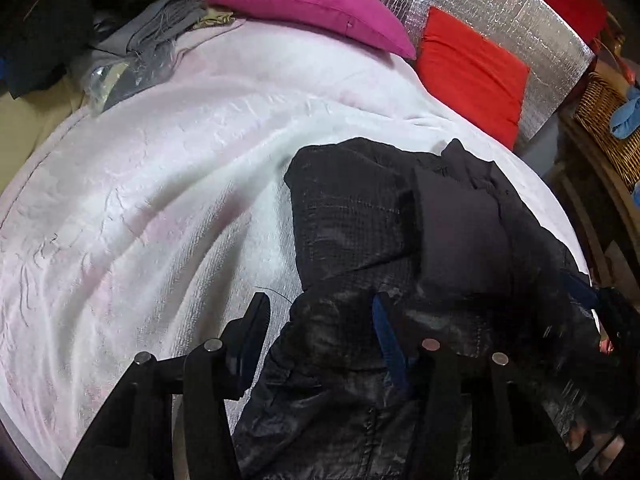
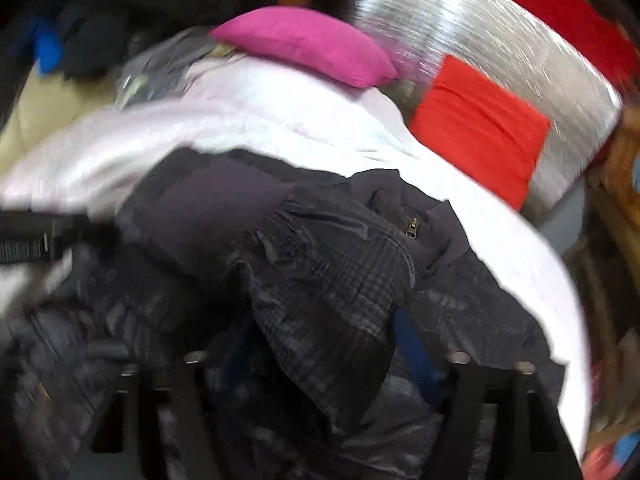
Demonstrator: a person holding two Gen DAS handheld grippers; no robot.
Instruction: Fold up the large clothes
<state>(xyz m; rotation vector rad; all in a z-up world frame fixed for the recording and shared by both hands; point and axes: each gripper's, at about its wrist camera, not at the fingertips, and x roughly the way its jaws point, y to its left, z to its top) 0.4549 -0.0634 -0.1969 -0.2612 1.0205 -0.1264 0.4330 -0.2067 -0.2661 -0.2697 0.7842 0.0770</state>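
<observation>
A black quilted jacket lies bunched on a white-pink blanket spread over the bed. My left gripper hangs over the jacket's near left edge. Its jaws stand apart with jacket cloth between them. The left pad sits over bare blanket just beside the cloth, and the right blue pad is against it. In the blurred right wrist view, a thick fold of the jacket fills my right gripper from pad to pad. A brass zipper pull shows near the collar.
A magenta pillow and a red cushion lean at the head of the bed against a silver foil panel. Grey and dark clothes are piled at the far left. A wicker basket stands to the right of the bed.
</observation>
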